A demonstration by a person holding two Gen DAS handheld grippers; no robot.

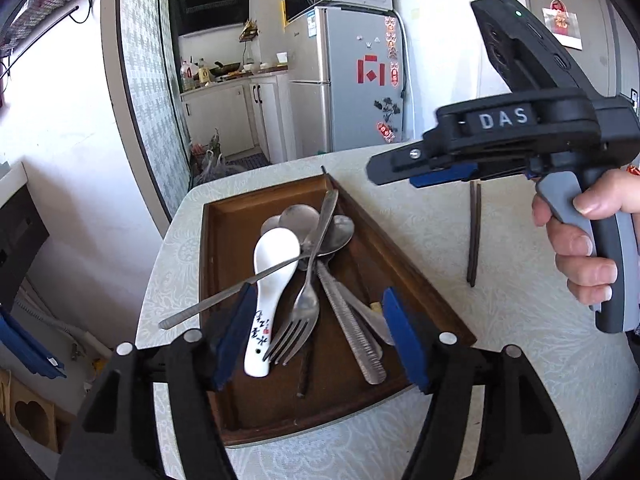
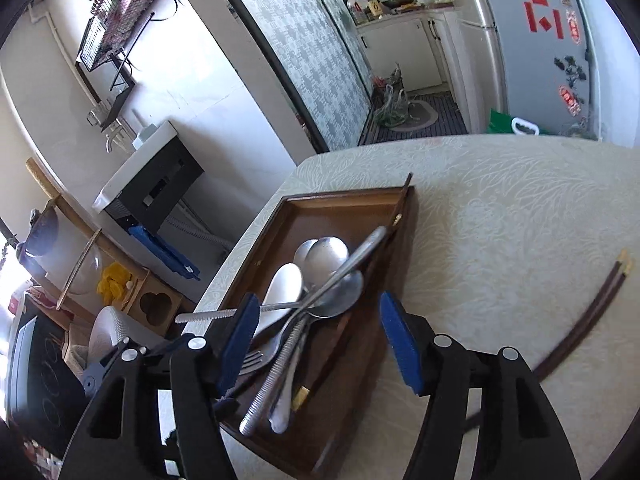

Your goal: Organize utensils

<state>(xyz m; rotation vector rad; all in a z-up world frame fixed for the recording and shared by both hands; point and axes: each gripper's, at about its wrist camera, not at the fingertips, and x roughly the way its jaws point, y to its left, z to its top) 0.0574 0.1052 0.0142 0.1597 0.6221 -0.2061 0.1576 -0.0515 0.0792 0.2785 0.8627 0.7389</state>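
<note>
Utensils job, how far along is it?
Early. Most utensils lie jumbled in the tray: white spoon, fork, metal spoons. Nothing in hand; left tongs and right tongs hover open. Chopsticks remain on the table.

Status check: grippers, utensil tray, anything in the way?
Left gripper open over tray. Right gripper open, empty. Utensils piled crisscross in wooden tray; fork on top. Chopsticks loose on table outside tray.

- "DAS" in raised grey letters on the black body of the right gripper (image 1: 434, 172).
- Black brush characters, with a small red seal mark, on the white ceramic spoon (image 1: 267, 300) handle; not legible.
- Red stickers on fridge (image 1: 360, 80) door; characters not legible.
</note>
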